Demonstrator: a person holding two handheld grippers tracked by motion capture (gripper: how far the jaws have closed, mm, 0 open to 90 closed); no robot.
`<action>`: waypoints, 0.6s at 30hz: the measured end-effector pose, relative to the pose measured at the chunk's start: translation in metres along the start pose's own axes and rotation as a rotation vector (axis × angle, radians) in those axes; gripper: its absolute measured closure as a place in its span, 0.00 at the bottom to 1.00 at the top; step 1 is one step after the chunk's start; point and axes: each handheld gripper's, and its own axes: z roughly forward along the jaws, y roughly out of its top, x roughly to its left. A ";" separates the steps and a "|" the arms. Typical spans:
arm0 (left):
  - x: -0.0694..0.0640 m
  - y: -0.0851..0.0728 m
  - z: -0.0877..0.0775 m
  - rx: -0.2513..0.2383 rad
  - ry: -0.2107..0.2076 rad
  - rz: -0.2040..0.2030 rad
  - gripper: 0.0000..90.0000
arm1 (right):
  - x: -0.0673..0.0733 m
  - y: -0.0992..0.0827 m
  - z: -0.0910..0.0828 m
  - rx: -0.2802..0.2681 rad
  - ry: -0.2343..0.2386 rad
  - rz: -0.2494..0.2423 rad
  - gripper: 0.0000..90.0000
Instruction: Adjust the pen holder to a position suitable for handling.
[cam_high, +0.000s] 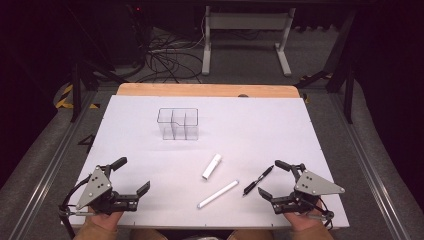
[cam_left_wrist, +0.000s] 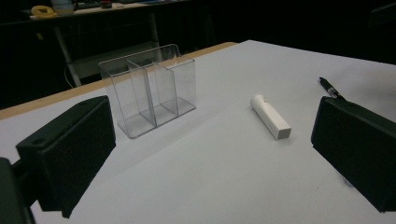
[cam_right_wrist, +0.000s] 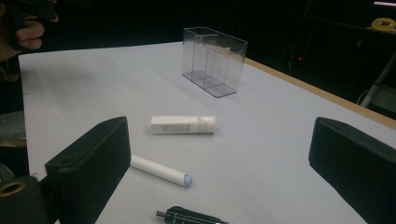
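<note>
Pen: black pen (cam_high: 258, 180) lying flat on the white sheet, just at 10 o'clock from the right gripper (cam_high: 278, 179), tip end pointing toward 1 o'clock; apart from both jaws, nothing touching it.
Long stick: slim white stick (cam_high: 217, 194) with a bluish end, lying at about 9 o'clock from the pen, near it but not touching.
Short tube: stubby white tube (cam_high: 212, 166) at 11 o'clock from the long stick, a clear gap between them; in the left gripper view it lies between the two jaws' sightline, well ahead of them (cam_left_wrist: 271, 116).
Organizer: clear three-slot organizer (cam_high: 178, 124) standing upright at 12 o'clock from the tube, well apart, slots empty as far as I can see.
Right gripper: jaws spread wide, holding nothing, hovering at the near right of the sheet; the pen's end peeks in at the bottom of its own view (cam_right_wrist: 189, 216).
Left gripper: left gripper (cam_high: 134, 175) at 8 o'clock from the whole group, jaws spread, nothing between the pads, well apart from every item.
Open room: broad bare sheet between the left gripper and the stick, and all around the organizer.
Edges: white sheet (cam_high: 130, 115) covers the table; wooden table edge (cam_high: 150, 90) shows at 12 o'clock; both hands sit right at the near edge; right gripper close to the sheet's 4 o'clock corner.
</note>
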 end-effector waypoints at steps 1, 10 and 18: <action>0.000 0.000 0.000 -0.005 -0.002 -0.005 0.01 | 0.000 0.000 0.000 0.000 0.001 0.002 0.07; 0.000 0.000 -0.001 -0.003 -0.001 0.000 0.00 | 0.001 0.002 0.001 0.000 0.008 -0.003 0.07; -0.001 0.001 -0.001 0.011 -0.003 0.011 0.01 | 0.001 0.003 0.001 0.002 0.016 -0.001 0.08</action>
